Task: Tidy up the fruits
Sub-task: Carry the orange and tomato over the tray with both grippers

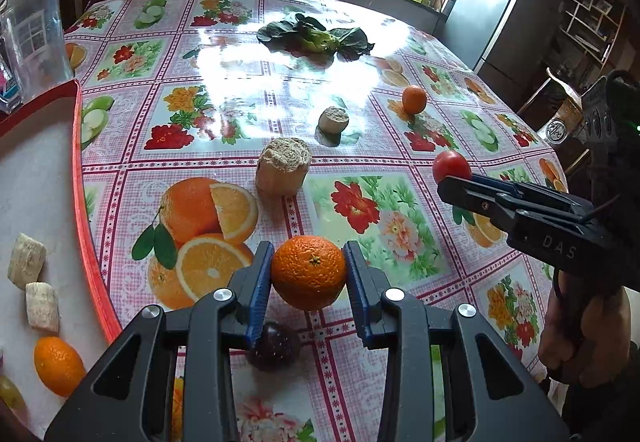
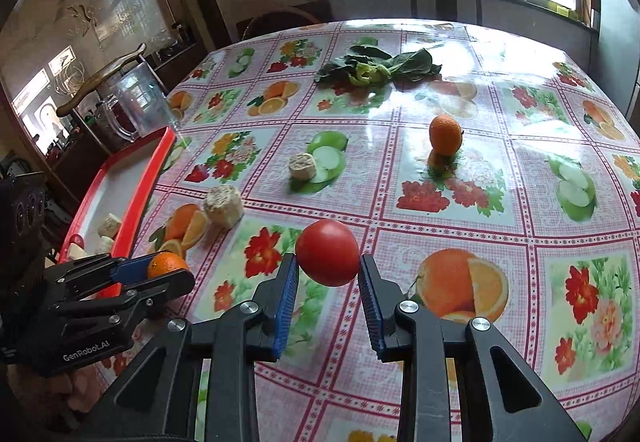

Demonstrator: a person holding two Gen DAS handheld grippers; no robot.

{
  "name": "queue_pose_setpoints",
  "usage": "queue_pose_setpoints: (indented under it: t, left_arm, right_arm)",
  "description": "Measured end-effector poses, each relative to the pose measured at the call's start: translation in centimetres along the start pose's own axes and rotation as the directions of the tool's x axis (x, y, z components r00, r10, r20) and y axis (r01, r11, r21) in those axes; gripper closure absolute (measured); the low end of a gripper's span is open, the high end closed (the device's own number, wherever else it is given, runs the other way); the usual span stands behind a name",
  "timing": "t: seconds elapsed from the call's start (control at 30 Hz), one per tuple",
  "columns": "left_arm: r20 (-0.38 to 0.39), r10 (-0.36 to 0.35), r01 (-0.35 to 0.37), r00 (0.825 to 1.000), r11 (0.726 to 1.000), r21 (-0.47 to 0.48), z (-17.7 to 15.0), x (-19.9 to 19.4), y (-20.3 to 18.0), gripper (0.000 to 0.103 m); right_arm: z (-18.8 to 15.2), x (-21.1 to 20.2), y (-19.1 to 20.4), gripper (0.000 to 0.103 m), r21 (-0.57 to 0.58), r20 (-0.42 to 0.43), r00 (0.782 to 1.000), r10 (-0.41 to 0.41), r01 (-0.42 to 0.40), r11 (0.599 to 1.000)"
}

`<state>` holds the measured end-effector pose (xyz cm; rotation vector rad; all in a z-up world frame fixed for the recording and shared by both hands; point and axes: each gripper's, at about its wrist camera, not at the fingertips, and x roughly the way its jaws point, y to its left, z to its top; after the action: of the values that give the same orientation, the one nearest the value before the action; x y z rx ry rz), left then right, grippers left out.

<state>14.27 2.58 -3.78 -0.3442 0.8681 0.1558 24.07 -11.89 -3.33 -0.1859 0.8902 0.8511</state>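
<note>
While both grippers were raised above the table [image 1: 224,145], each held one fruit. The left gripper [image 1: 308,272] had its fingers clamped on an orange [image 1: 309,272], lifted clear of the cloth. The right gripper [image 2: 328,268] had its fingers clamped on a tomato [image 2: 327,252], also held aloft. At nine o'clock in the left wrist view stood a red tray [image 1: 86,226] holding two banana pieces [image 1: 27,261] and a second orange [image 1: 58,365]. Loose on the table lay a third orange [image 2: 445,134] at one o'clock of the tomato, two cut pieces [image 2: 223,205] at ten o'clock, leafy greens [image 2: 374,69] at twelve, and a dark round fruit [image 1: 274,346] beneath the left gripper.
</note>
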Motion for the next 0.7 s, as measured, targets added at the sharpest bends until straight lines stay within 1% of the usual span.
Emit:
queue_pose_setpoints:
  t: [0.2,0.37,0.7]
  left_arm:
    - [0.029,0.001,-0.001,1.0,1.0,-0.014,-1.0,-2.4,0.8,0.07]
    - [0.058,0.017,-0.016,0.998,0.999,-0.028,-1.9,-4.5,1.7,0.07]
    - [0.103,0.039,-0.032,0.994,0.997,-0.066,-3.1,-7.5,4.2,0.07]
  right_arm:
    - [-1.0,-1.6,2.5,0.072,-0.016,0.014,0.999,0.036,-0.036,0.999]
    - [-1.5,-2.6,5.0,0.072,-0.035,0.025,0.996,0.08,-0.079,0.996]
    - [-2.1,-3.0,10.3,0.072,-0.096,0.014,0.989,0.147,-0.145,0.985]
